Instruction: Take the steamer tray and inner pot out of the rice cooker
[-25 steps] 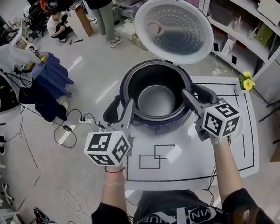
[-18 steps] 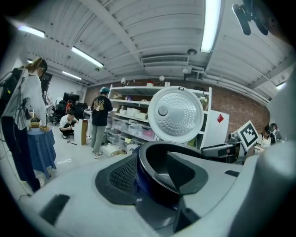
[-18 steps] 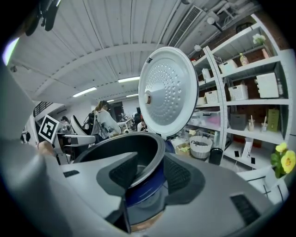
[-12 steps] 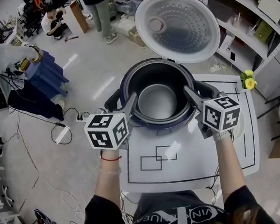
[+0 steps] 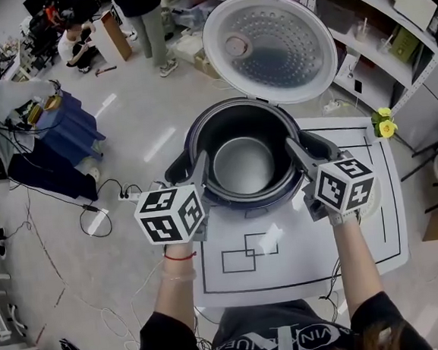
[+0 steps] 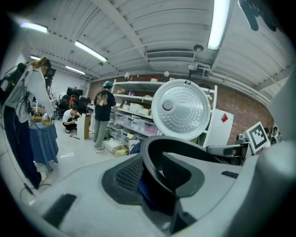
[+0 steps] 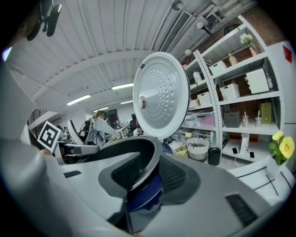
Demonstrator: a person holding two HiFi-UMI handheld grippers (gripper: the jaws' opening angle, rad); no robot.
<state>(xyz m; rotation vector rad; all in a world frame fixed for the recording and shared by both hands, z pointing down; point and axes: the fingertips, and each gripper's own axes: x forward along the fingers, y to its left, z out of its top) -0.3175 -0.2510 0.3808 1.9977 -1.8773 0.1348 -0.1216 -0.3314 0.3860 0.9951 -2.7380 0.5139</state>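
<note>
Left gripper (image 5: 200,164) and right gripper (image 5: 296,152), whose jaws have just been closing, each pinch the rim of the inner pot (image 5: 243,167), on opposite sides. The pot sits inside the open rice cooker (image 5: 191,138) on the table (image 5: 302,258), with the lid (image 5: 269,48) upright behind.

The rice cooker (image 5: 248,201) is set at the far edge of a table (image 5: 362,242), with its lid (image 5: 273,47) raised behind it and the inner pot (image 5: 242,164) seated inside. Flowers (image 5: 384,124) are placed at the table's far right corner, with shelves (image 5: 410,9) ranged behind.
</note>
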